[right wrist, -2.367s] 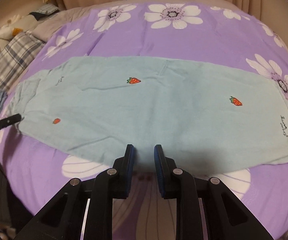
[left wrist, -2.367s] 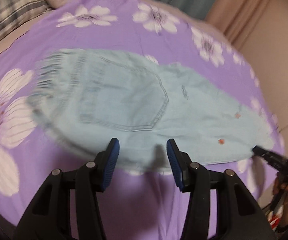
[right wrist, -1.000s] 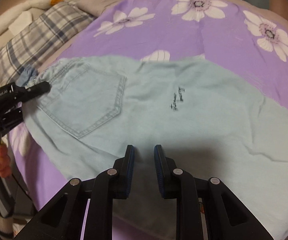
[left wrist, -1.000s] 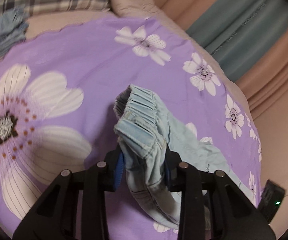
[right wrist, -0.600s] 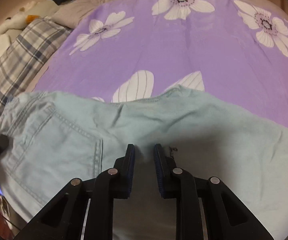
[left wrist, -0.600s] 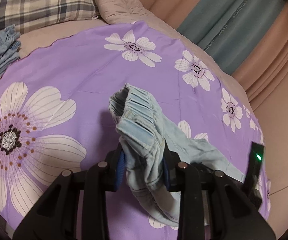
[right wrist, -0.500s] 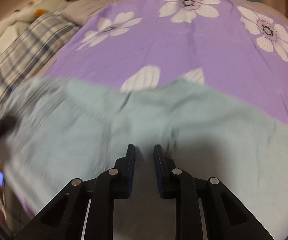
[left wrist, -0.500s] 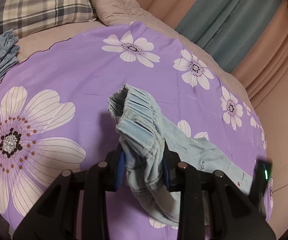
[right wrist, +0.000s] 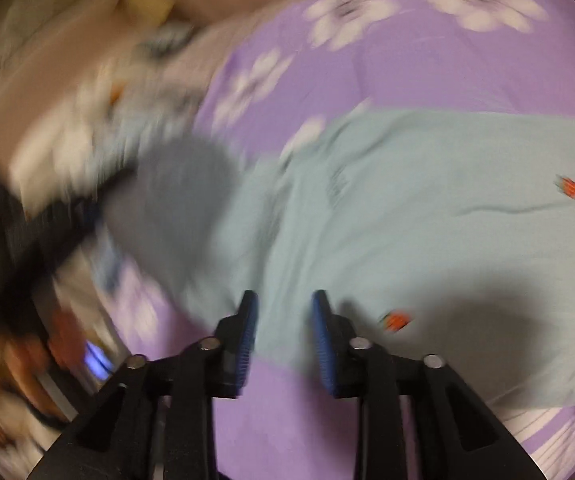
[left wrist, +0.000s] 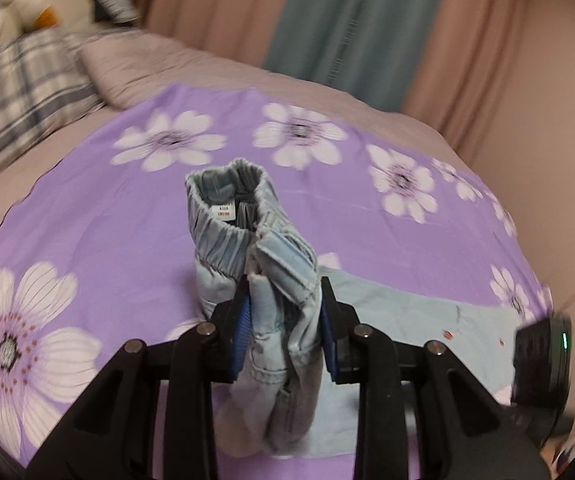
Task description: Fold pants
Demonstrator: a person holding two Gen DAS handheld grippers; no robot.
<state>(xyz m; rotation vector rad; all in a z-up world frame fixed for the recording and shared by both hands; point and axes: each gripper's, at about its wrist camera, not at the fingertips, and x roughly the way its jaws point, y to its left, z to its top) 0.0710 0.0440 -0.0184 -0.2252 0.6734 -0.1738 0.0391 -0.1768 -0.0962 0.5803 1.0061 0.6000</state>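
In the left wrist view, the left gripper (left wrist: 283, 328) is clamped on the bunched waistband end of the pants (left wrist: 247, 248). Its blue pads (left wrist: 241, 338) press the pale denim from both sides. The gathered elastic waistband stands up above the fingers, open like a mouth, with a small white label (left wrist: 223, 211) showing inside it. The held cloth hangs down below the pads in a thick fold. The rest of the pants trails off toward the right edge of the bedspread (left wrist: 107, 240), lying flat there with small red marks on it. The bedspread is purple with large white flowers and covers most of the bed. A plaid pillow (left wrist: 19, 92) lies at the bed's far left corner, with a plain pinkish pillow (left wrist: 143, 64) beside it. Pink and teal curtains (left wrist: 351, 20) hang behind the far edge. A dark device with a green light (left wrist: 543, 352) shows at the right border; it is probably the other gripper's body, though blur makes this unsure.

In the right wrist view, the right gripper (right wrist: 283, 336) has its jaws apart, having just been opening, with nothing between the pads. It hovers over the near edge of the pants (right wrist: 427, 208), which spread flat across the bedspread (right wrist: 427, 60) toward the right, dotted with small red strawberries (right wrist: 397, 320). The left half of this view is heavily smeared; a lifted grey-blue mass of cloth and a dark shape beside it cannot be made out clearly.
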